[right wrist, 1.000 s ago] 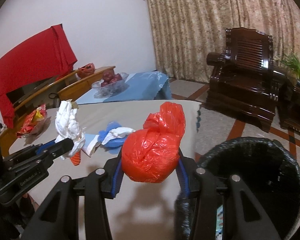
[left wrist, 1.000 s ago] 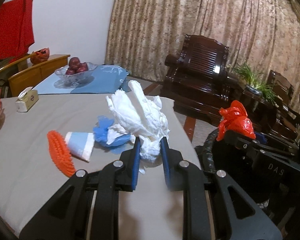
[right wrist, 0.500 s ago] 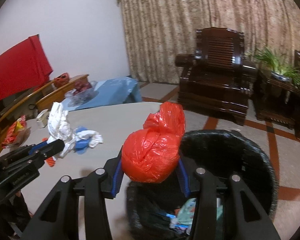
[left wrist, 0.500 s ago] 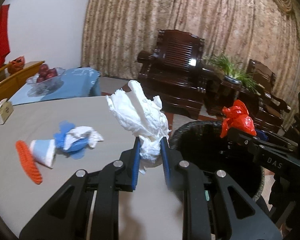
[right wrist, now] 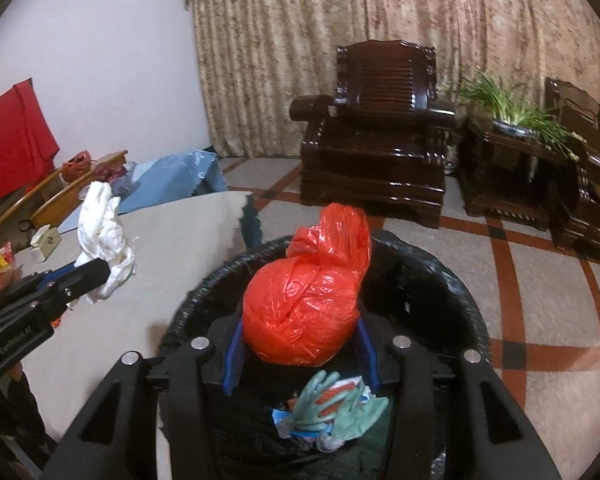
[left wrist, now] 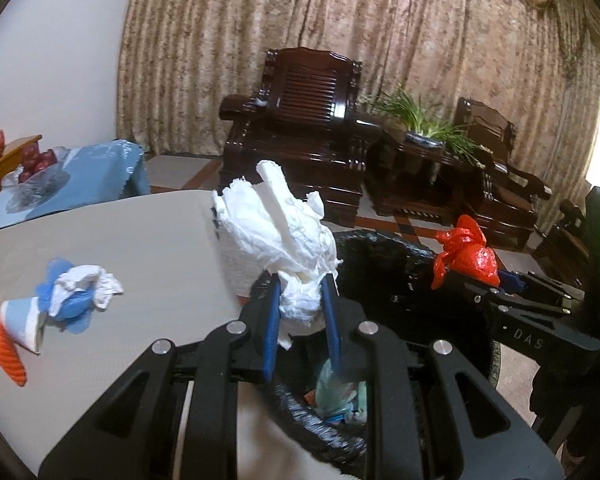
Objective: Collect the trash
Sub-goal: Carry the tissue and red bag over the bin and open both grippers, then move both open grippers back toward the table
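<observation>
My left gripper (left wrist: 302,304) is shut on a crumpled white paper wad (left wrist: 278,232), held at the near rim of a black-lined trash bin (left wrist: 384,248). My right gripper (right wrist: 300,344) is shut on a knotted orange plastic bag (right wrist: 308,300), hanging over the open mouth of the trash bin (right wrist: 440,280). The orange bag (left wrist: 466,254) shows at the right of the left wrist view, and the paper wad (right wrist: 106,240) at the left of the right wrist view. Green gloves and wrappers (right wrist: 332,408) lie in the bin.
On the grey table (left wrist: 148,240) lie a blue-and-white crumpled wad (left wrist: 76,292), a paper cup (left wrist: 22,320) and an orange ribbed piece (left wrist: 2,342). A dark wooden armchair (right wrist: 380,136), a side table with a plant (right wrist: 508,120) and a tiled floor lie beyond the bin.
Both grippers have swung right with their loads, from above the table to the bin. The bin's inside has come into view under both.
</observation>
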The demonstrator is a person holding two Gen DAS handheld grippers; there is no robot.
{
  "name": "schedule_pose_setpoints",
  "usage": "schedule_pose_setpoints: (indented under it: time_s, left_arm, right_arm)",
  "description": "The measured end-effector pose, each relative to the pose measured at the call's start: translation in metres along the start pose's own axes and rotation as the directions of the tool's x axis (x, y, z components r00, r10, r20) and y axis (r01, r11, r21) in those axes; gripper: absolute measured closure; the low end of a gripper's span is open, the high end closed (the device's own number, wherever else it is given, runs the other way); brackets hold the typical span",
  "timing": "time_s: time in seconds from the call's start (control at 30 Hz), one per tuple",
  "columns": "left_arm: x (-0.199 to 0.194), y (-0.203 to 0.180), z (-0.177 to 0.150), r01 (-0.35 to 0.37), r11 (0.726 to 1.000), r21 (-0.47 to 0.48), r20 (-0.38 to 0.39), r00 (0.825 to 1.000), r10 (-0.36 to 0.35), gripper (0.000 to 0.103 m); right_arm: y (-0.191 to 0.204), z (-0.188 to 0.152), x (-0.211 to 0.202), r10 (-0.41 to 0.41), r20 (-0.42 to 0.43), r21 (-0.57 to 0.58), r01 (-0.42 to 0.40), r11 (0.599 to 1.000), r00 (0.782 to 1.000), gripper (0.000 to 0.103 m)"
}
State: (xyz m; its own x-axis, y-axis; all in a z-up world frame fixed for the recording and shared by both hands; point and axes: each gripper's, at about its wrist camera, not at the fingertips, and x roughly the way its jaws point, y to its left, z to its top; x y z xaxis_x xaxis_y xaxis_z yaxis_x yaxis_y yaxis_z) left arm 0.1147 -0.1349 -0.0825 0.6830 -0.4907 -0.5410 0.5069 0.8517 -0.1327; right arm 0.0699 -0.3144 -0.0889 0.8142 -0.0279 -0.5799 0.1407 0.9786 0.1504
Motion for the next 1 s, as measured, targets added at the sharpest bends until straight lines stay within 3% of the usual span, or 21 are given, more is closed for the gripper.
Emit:
schedule_pose_setpoints:
  time_s: [0.5, 0.6, 0.67, 0.73, 0.83, 0.87, 0.93, 1.0]
  left_arm:
    - [0.054, -0.028, -0.022, 0.069, 0.997, 0.044, -0.091, 0.994, -0.065, 0.083]
    - [0.061, -0.029, -0.024, 0.088, 0.995, 0.039, -0.108, 0.991, -0.083, 0.071]
    - [0.062, -0.028, -0.025, 0.093, 0.995, 0.037, -0.109, 0.990, -0.088, 0.062]
    - [0.061, -0.027, -0.025, 0.096, 0.995, 0.035, -0.107, 0.990, -0.092, 0.053]
    - [0.055, -0.023, -0.022, 0.093, 0.995, 0.023, -0.094, 0.991, -0.090, 0.038]
    - [0.051, -0.021, -0.021, 0.081, 0.996, 0.020, -0.086, 0.993, -0.080, 0.028]
    - [0.043, -0.014, -0.020, 0.055, 0.998, 0.014, -0.062, 0.997, -0.054, 0.018]
    - [0.032, -0.006, -0.018, 0.046, 0.999, 0.006, -0.041, 0.998, -0.046, 0.016]
  right_arm:
    - [-0.037, -0.018, 0.019, -0.073, -0.073, 0.039, 0.076, 0.996, 0.995, 0.054]
    - [-0.042, -0.022, 0.023, -0.091, -0.092, 0.038, 0.095, 0.995, 0.992, 0.045]
    - [-0.043, -0.025, 0.023, -0.105, -0.095, 0.038, 0.109, 0.993, 0.990, 0.033]
    - [-0.043, -0.026, 0.022, -0.110, -0.091, 0.033, 0.114, 0.993, 0.990, 0.015]
    - [-0.043, -0.024, 0.019, -0.119, -0.078, 0.035, 0.122, 0.992, 0.990, 0.006]
    - [-0.042, -0.023, 0.018, -0.115, -0.074, 0.040, 0.118, 0.992, 0.991, 0.006]
    - [-0.040, -0.021, 0.015, -0.099, -0.061, 0.055, 0.102, 0.993, 0.993, 0.006]
    - [-0.037, -0.021, 0.011, -0.084, -0.047, 0.057, 0.086, 0.995, 0.995, 0.006]
